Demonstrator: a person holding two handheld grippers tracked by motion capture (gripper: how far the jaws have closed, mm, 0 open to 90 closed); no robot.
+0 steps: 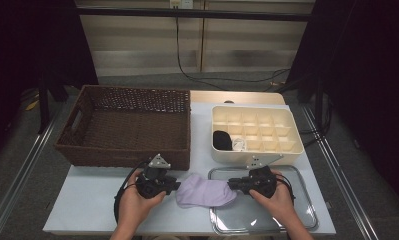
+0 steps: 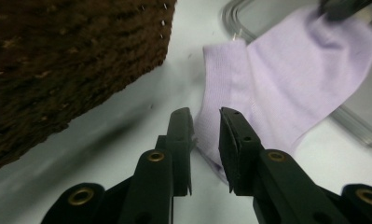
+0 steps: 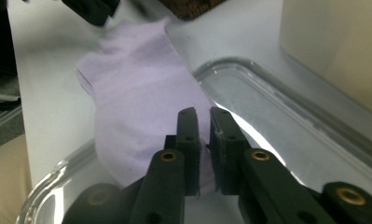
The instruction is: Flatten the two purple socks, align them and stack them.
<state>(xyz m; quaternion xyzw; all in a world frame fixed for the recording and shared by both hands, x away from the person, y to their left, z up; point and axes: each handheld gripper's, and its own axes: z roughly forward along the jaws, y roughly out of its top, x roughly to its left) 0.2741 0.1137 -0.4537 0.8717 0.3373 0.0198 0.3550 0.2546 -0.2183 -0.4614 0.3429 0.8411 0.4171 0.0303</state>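
With pale lilac knitted sock (image 1: pixel 207 192) flat at lower centre across white worktop (image 1: pixel 87 200) and clear plastic lid (image 1: pixel 287 220), left claw (image 2: pixel 206 116) and right claw (image 3: pixel 202 114) slightly parted astride its ends, gripping nothing: risks pinching too little cloth, then dropping it.

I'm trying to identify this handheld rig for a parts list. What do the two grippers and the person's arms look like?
Both the left gripper and the right gripper are black, chunky handheld units, each with two flat black jaws joined by brass-coloured rivets. A grey three-cornered plate tops each one, and a black cable loops from each body. The forearms are bare, with no sleeves or gloves in view.
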